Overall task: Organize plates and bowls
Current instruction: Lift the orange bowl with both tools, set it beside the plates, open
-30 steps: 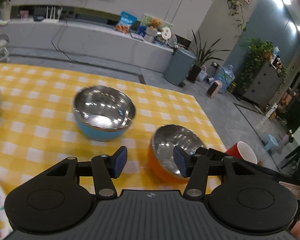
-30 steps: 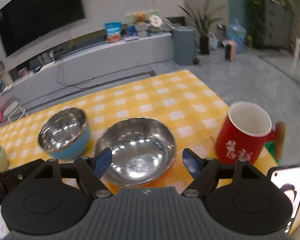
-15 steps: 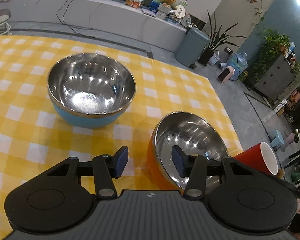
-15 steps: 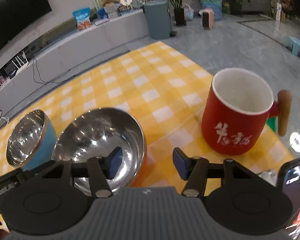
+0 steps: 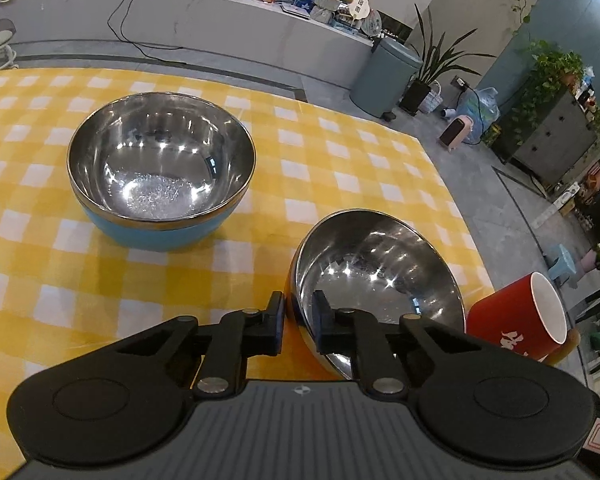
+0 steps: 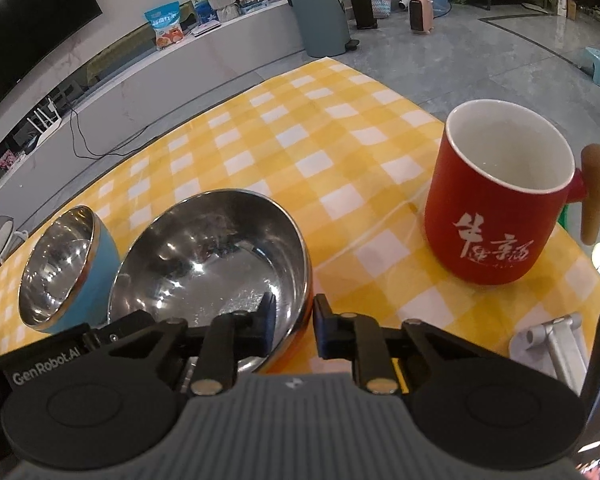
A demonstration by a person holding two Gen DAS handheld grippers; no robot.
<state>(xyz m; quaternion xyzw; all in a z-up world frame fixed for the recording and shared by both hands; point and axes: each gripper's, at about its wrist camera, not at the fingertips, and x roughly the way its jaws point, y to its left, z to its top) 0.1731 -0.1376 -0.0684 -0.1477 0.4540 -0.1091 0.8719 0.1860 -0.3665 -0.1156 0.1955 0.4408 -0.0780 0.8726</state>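
A: Setting: living room, grey tiled floor, long pale media bench along the wall. Surface [image 5: 340,152]: yellow-and-white checked cloth, smooth, rounded far corner.

B: Item one?

A: Orange bowl [image 5: 376,280]: round, polished steel inside, orange outer wall, near the surface's right edge. It sits tilted, rim facing the blue bowl's side in the left view.

B: Tools on it?

A: Left tool [image 5: 298,318]: jaws have just been closing, and now pinch the near rim, one blue pad outside on the orange wall, one inside on the steel. Right tool [image 6: 294,318]: jaws likewise just closing, clamped on the rim's opposite side, one pad inside, one outside.

B: Item two?

A: Blue bowl [image 5: 160,168]: same steel lining, pale blue shell, upright, farther in from the edge, just beside the orange bowl, apart from both tools.

B: Other stock?

A: Red mug [image 6: 500,204]: matte, white inside, white characters, wooden peg handle, at the right edge.

B: Unclear items?

A: The orange bowl's base is hidden behind the tool bodies. A silver stand [image 6: 548,340] and a dark slab are cut off at the right wrist view's lower right.
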